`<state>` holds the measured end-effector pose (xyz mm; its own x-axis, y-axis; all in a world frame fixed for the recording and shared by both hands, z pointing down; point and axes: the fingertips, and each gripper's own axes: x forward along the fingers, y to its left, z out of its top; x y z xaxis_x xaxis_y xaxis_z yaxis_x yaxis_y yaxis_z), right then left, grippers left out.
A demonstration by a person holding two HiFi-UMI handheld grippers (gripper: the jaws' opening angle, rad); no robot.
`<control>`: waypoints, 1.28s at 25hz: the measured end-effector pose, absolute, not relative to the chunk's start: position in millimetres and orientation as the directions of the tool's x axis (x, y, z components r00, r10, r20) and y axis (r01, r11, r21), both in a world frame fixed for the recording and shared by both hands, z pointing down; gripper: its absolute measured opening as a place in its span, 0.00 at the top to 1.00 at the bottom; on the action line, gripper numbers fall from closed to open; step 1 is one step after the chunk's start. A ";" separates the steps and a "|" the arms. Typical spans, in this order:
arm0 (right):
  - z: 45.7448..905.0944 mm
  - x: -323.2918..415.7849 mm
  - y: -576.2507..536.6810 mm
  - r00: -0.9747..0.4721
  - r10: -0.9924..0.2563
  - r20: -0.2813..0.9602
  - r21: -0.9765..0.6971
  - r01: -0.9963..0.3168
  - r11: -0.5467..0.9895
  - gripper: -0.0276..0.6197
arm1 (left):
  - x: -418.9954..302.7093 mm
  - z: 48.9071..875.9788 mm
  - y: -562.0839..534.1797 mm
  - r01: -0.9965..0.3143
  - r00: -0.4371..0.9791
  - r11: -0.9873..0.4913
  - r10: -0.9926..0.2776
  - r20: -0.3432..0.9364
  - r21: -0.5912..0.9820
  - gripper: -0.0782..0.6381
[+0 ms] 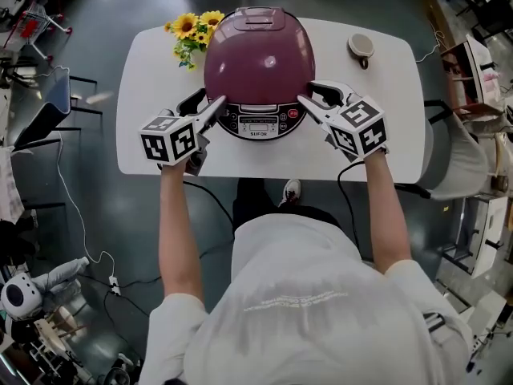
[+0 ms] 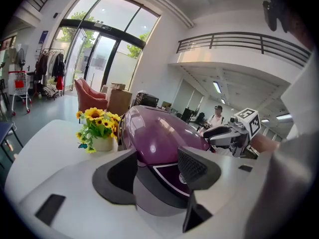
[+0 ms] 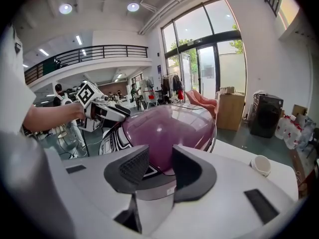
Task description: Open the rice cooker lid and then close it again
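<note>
Flanking closed rice cooker [image 1: 258, 58] on counter [image 1: 144, 139]: left hand-held gripper [image 1: 207, 107], right hand-held gripper [image 1: 314, 99], both jaws parted, gripping nothing.

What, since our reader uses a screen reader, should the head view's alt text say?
A purple rice cooker, lid shut, sits on a white table, seen from above. The left hand-held gripper and right hand-held gripper flank its control panel, jaws apart, holding nothing. Sunflowers and a small cup stand at the table's far side.
</note>
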<state>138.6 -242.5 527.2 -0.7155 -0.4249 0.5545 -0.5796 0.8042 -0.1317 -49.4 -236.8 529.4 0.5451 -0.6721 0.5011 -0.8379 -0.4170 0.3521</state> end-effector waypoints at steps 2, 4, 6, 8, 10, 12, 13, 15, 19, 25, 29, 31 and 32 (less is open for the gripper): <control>527.6 138.5 -243.2 -0.716 -0.434 0.547 -0.137 -0.588 0.797 0.74 | -50.4 530.1 -236.6 -0.834 0.550 -0.415 -0.681 0.484 0.363 0.52; 527.8 140.0 -246.0 -0.717 -0.450 0.533 -0.153 -0.605 0.782 0.74 | -51.0 530.5 -236.7 -0.833 0.551 -0.412 -0.685 0.477 0.370 0.52; 528.6 144.5 -250.6 -0.721 -0.477 0.503 -0.197 -0.633 0.749 0.78 | -50.7 531.0 -237.1 -0.832 0.551 -0.409 -0.686 0.476 0.374 0.52; 529.4 148.5 -253.5 -0.731 -0.495 0.470 -0.255 -0.649 0.716 0.82 | -50.1 532.1 -237.0 -0.833 0.548 -0.401 -0.689 0.473 0.381 0.52; 529.5 148.9 -254.8 -0.740 -0.497 0.453 -0.288 -0.650 0.703 0.82 | -50.8 532.7 -236.8 -0.835 0.543 -0.389 -0.696 0.469 0.389 0.52; 529.7 147.8 -255.6 -0.744 -0.497 0.446 -0.295 -0.647 0.703 0.82 | -52.1 532.9 -236.5 -0.836 0.540 -0.382 -0.704 0.461 0.395 0.52; 530.0 147.8 -255.8 -0.747 -0.499 0.439 -0.301 -0.646 0.702 0.82 | -52.4 533.1 -236.5 -0.835 0.540 -0.384 -0.709 0.454 0.394 0.52; 531.2 149.3 -256.5 -0.756 -0.506 0.415 -0.334 -0.644 0.688 0.82 | -52.7 532.6 -236.4 -0.837 0.541 -0.406 -0.719 0.437 0.367 0.52; 532.8 161.5 -262.0 -0.722 -0.555 0.413 -0.348 -0.688 0.636 0.83 | -54.6 527.8 -235.7 -0.871 0.490 -0.443 -0.752 0.441 0.211 0.54; 503.9 194.1 -268.2 -0.653 -0.648 0.391 -0.256 -0.754 0.605 0.84 | -56.8 494.8 -230.2 -0.903 0.426 -0.413 -0.827 0.367 0.118 0.61; 475.4 217.5 -267.0 -0.627 -0.700 0.342 -0.228 -0.778 0.586 0.86 | -51.8 466.7 -226.4 -0.909 0.401 -0.416 -0.857 0.323 0.024 0.67; 458.7 226.8 -262.7 -0.623 -0.719 0.309 -0.215 -0.782 0.585 0.87 | -46.7 450.8 -223.2 -0.908 0.396 -0.419 -0.870 0.293 -0.017 0.70; 450.4 230.6 -260.2 -0.620 -0.727 0.295 -0.198 -0.784 0.589 0.88 | -44.3 442.9 -221.8 -0.908 0.392 -0.417 -0.877 0.277 -0.035 0.71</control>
